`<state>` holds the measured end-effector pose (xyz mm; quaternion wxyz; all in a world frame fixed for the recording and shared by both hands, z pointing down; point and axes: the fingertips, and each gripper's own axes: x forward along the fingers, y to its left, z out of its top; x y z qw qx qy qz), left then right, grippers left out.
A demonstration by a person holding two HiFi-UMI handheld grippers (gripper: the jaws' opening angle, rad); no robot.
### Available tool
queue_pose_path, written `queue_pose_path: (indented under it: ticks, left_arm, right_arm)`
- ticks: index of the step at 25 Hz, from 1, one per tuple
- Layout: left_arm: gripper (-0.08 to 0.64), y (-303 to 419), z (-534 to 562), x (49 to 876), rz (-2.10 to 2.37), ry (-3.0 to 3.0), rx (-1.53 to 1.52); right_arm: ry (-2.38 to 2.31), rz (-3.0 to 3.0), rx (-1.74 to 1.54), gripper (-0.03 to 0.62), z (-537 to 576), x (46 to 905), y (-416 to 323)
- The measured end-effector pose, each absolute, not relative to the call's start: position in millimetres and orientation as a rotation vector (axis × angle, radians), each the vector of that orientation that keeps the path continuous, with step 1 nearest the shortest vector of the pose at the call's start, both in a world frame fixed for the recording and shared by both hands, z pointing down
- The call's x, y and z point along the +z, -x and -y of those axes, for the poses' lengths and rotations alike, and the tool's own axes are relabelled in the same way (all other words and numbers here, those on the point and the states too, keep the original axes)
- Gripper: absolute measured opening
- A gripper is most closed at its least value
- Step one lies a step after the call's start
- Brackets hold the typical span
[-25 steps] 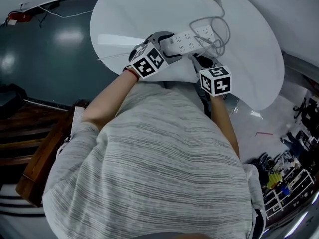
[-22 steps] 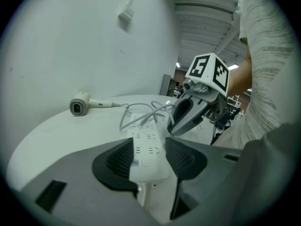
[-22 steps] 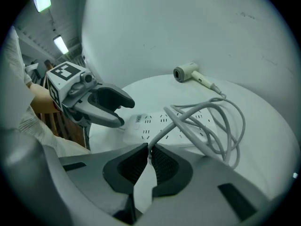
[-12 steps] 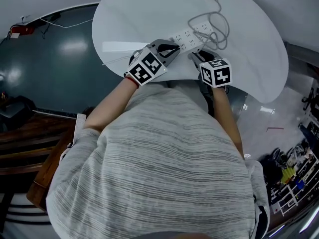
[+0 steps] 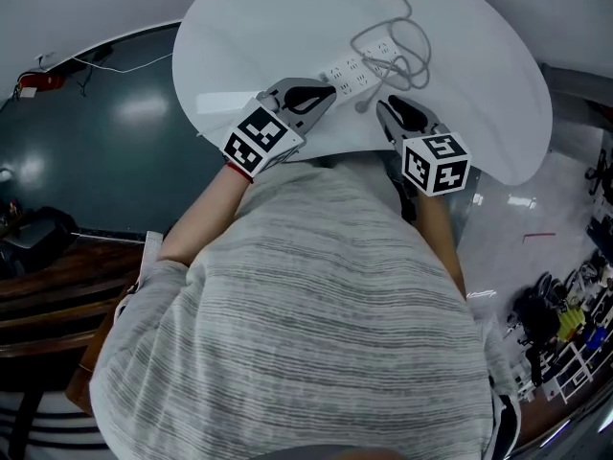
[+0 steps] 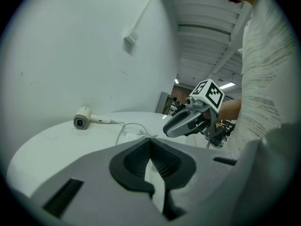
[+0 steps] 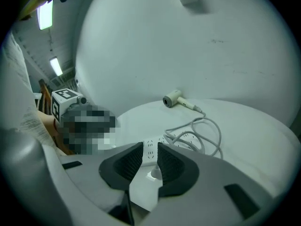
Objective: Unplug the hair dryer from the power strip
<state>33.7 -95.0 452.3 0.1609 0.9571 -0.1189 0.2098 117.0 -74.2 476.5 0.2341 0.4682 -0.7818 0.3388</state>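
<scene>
Apparently unplugged: I see the plug (image 7: pixel 154 172) lying off the power strip (image 5: pixel 350 69). Left gripper (image 5: pixel 330 91) fingers just closed, empty; right gripper (image 5: pixel 381 105) fingers narrowly apart, empty. Next, back both away.

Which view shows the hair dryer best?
Right gripper view: the dryer shows whole, barrel and handle, with its cord running off. Left gripper view has it small, end-on. Head view cuts it at the top edge.

Power strip (image 5: pixel 352 69) lies on table (image 5: pixel 479 75), cord (image 5: pixel 410 51) coiled at its rt; hair dryer (image 7: pixel 172 99) behind, nr far edge.
</scene>
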Motion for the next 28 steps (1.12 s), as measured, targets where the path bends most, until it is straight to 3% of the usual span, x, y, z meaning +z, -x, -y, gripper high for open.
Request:
queue_pose_path:
  ticks: [5,11,28]
  left_arm:
    - [0.007,-30,89,426,0.338,-2.731,0.498]
    - [0.006,-27,78,412,0.337,-2.738,0.432]
    - [0.008,-27,72,404,0.33,-2.748,0.375]
  right_arm:
    - [-1.367,2.293,0.857,0.099,75,433,-111]
    - [-1.361,2.455,0.701,0.027,65,402,-95]
    - [-1.328,2.45,0.636,0.025,60,400,-88]
